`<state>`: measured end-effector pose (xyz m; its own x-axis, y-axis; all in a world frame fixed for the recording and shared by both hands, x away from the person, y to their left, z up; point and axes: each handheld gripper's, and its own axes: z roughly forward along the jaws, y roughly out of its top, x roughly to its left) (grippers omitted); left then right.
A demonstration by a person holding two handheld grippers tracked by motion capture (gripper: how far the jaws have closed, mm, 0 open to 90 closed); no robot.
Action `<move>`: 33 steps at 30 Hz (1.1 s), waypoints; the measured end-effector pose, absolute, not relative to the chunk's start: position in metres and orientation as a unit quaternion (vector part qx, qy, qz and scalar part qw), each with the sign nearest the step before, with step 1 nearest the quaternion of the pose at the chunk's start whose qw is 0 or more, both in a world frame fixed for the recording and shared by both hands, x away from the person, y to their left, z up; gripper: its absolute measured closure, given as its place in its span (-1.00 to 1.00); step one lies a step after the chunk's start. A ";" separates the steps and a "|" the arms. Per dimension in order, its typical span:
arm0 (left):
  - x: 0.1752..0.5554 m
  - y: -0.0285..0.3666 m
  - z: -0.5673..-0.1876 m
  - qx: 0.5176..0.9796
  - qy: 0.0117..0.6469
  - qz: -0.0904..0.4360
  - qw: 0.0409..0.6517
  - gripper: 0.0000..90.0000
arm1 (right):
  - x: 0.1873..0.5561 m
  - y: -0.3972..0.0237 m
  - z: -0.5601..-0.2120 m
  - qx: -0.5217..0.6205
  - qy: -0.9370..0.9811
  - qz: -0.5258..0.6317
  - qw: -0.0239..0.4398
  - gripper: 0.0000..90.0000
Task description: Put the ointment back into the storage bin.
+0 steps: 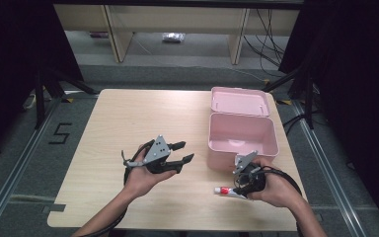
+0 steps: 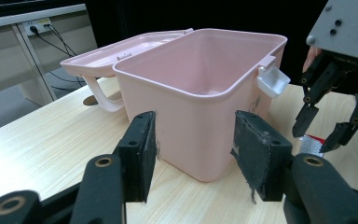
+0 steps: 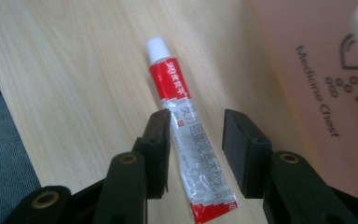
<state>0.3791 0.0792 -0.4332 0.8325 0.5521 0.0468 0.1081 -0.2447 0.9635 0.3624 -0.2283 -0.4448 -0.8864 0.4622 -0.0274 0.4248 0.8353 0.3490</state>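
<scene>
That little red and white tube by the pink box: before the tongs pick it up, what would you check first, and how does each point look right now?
1. Right tongs open wide enough: ok, the jaws stand apart with a gap on each side of the tube.
2. Tube lined up between the jaws: ok, it lies flat on the table and runs up the gap.
3. Pads pressing the tube: not ok, no grip yet.
4. Pink box ready to receive: ok, its lid is folded back and the inside looks empty.
5. Left tongs out of the way: ok, open, holding nothing, off to the box's left.
6. Tube cap on: ok, white cap in place.
</scene>
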 end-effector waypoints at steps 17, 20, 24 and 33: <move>0.379 0.082 -0.434 0.766 0.217 0.196 0.573 0.08 | 0.369 -0.211 -0.457 0.175 0.978 0.098 0.048 0.39; 0.379 0.082 -0.434 0.766 0.217 0.196 0.572 0.08 | 0.369 -0.208 -0.459 0.179 0.979 0.086 0.051 0.40; 0.380 0.082 -0.434 0.765 0.218 0.196 0.573 0.08 | 0.368 -0.206 -0.461 0.188 0.978 0.077 0.037 0.42; 0.379 0.082 -0.433 0.765 0.217 0.196 0.574 0.08 | 0.372 -0.202 -0.468 0.158 0.985 0.047 0.050 0.44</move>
